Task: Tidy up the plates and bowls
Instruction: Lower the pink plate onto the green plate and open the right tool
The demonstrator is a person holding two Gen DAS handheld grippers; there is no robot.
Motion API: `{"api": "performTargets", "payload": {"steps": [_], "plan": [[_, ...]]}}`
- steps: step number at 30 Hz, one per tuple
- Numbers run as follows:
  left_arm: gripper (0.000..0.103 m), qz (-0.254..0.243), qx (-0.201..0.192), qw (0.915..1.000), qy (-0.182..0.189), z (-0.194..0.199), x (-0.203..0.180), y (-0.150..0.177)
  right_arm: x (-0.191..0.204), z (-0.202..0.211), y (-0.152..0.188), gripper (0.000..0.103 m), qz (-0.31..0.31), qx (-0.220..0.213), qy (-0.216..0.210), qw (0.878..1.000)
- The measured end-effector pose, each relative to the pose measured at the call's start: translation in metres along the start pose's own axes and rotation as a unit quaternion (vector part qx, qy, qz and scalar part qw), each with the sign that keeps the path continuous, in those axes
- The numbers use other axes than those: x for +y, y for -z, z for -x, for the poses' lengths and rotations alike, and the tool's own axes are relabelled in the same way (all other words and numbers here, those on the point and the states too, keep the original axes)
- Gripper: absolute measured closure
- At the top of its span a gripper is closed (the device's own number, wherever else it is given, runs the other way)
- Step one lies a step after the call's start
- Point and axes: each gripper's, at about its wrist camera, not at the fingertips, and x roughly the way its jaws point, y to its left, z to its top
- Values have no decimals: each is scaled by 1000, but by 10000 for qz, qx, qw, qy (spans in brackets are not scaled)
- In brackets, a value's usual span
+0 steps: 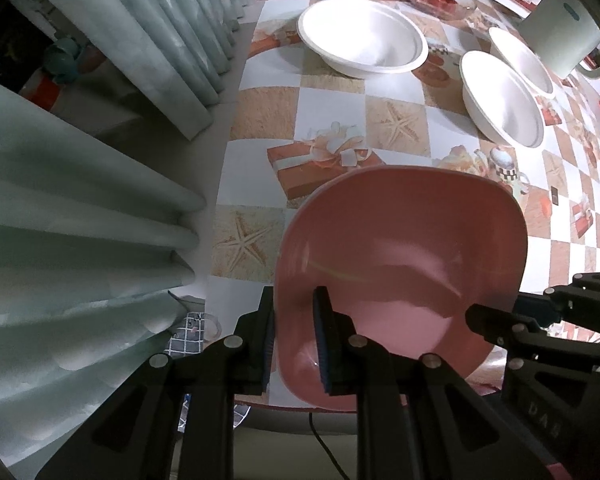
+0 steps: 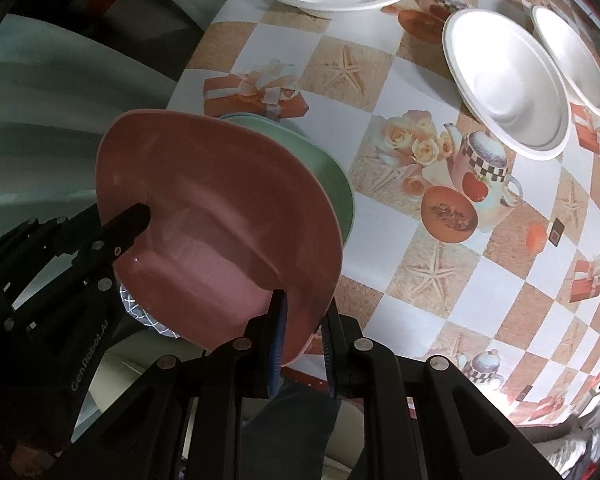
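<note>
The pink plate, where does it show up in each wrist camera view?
Left wrist view: the pink plate sits low centre, its left rim clamped by the left gripper.
Right wrist view: pink plate left of centre, above a green plate.
Shared landmark: the printed gift box.

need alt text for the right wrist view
The right tool grips the near rim of a tilted pink plate, and the left tool holds its opposite rim. A green plate sits beneath it, with three white bowls farther back on a checkered tablecloth.
</note>
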Motion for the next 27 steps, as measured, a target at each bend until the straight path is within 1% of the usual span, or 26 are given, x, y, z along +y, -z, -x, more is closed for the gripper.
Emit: {"api": "performTargets", "payload": {"steps": [4, 7, 8, 9, 10, 11, 12, 13, 14, 15, 16, 17, 18, 19, 20, 21, 22, 24, 27], "plan": [[83, -7, 10, 10000, 13, -6, -1, -3, 0, -7, -2, 84, -20, 60, 5, 10000], [80, 15, -39, 10000, 43, -6, -2, -3, -3, -9, -3, 84, -46, 84, -62, 9999], [75, 19, -48, 10000, 77, -7, -2, -3, -4, -9, -3, 84, -44, 83, -68, 9999], [65, 18, -58, 9999, 90, -7, -3, -3, -5, -9, -4, 84, -36, 79, -45, 10000], [59, 6, -91, 9999, 91, -6, -4, -3, -7, -8, -5, 84, -29, 81, -29, 10000], [42, -13, -142, 9999, 71, -4, -5, -4, -9, -8, -6, 84, -26, 93, -28, 9999], [34, -22, -191, 9998, 19, -3, -6, -4, -11, -7, -6, 84, -22, 100, -27, 9999], [21, -28, -215, 9998, -33, -2, -7, -4, -13, -4, -8, 84, -24, 96, -16, 10000], [19, -37, -237, 9996, -129, 0, -8, -4, -15, -2, -8, 84, -10, 79, 33, 10000], [19, -36, -217, 9995, -228, 0, -10, -5, -16, 0, -8, 83, 8, 71, 56, 10000], [19, -24, -197, 9995, -237, 0, -10, -6, -18, 2, -7, 77, 25, 60, 58, 10000], [19, 12, -213, 9996, -174, 0, -9, -7, -20, 4, -7, 46, 34, 26, 61, 10000], [17, 105, -261, 9994, -182, 2, -7, -7, -24, 6, -7, 37, 28, -19, 145, 9999], [16, 170, -287, 9993, -156, 4, -5, -6, -28, 10, -7, 20, 38, -99, 236, 9997], [11, 249, -291, 9992, -110, 5, -3, -6, -33, 14, -6, 8, 32, -193, 191, 9996], [3, 338, -270, 9990, -56, 6, -1, -7, -40, 19, -4, 4, 0, -276, 157, 9995], [0, 398, -248, 9989, -17, 6, 1, -7, -45, 24, -2, 1, -45, -365, 152, 9992], [0, 433, -271, 9987, 56, 8, -1, -5, -57, 30, 2, 1, -140, -461, 201, 9986], [0, 396, -251, 9989, 99, 9, -9, -4, -74, 34, 10, 1, -334, -472, 188, 9981]]}}
